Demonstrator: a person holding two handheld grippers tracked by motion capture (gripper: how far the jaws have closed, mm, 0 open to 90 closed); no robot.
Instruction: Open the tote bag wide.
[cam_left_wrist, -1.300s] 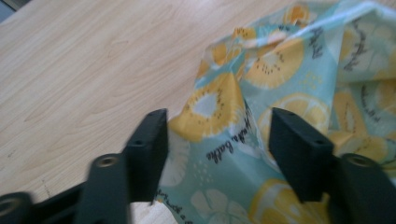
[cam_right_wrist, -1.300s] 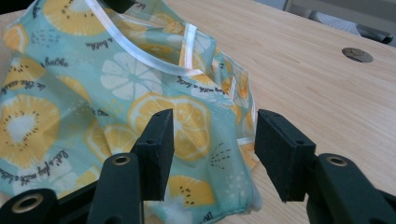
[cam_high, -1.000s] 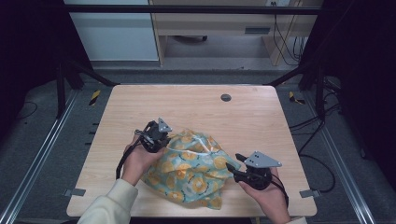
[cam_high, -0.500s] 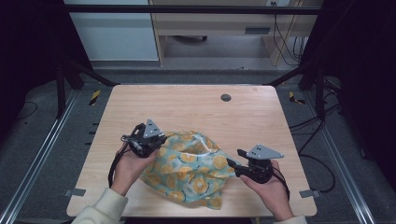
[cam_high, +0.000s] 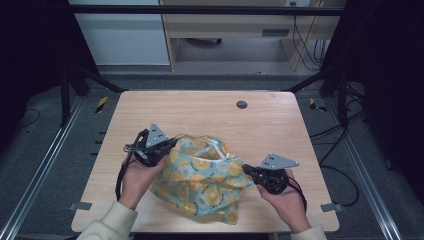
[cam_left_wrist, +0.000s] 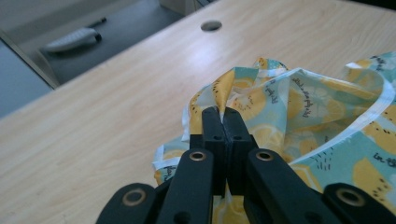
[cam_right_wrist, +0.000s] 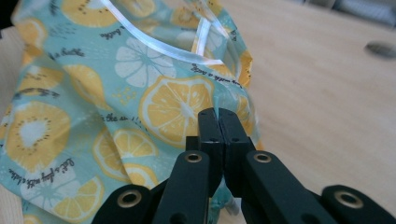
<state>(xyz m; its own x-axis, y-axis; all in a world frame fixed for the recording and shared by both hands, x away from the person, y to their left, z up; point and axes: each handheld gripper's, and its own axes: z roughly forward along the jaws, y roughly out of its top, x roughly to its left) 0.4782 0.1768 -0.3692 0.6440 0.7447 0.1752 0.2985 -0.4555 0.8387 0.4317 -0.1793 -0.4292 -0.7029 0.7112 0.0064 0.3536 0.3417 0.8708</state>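
A teal cloth (cam_high: 205, 175) printed with yellow lemon slices and edged with white trim lies bunched on the near half of the wooden table (cam_high: 200, 115). My left gripper (cam_high: 167, 146) is at the cloth's left upper edge, jaws shut on a fold of it (cam_left_wrist: 223, 114). My right gripper (cam_high: 247, 172) is at the cloth's right side. Its jaws have just been closing and now pinch the cloth (cam_right_wrist: 217, 114) near a lemon print. The cloth (cam_right_wrist: 116, 93) hangs slack between the two grips, its trimmed opening (cam_left_wrist: 373, 100) facing up.
A round dark hole (cam_high: 242, 104) sits in the tabletop at the far middle. Black frame posts (cam_high: 65, 85) stand at the table's sides, with cables (cam_high: 345, 150) on the floor at the right. Bare wood stretches beyond the cloth.
The left gripper has shifted a little leftward with the cloth's edge. The right gripper's jaws have closed on the cloth's right side. The cloth now spreads wider between them.
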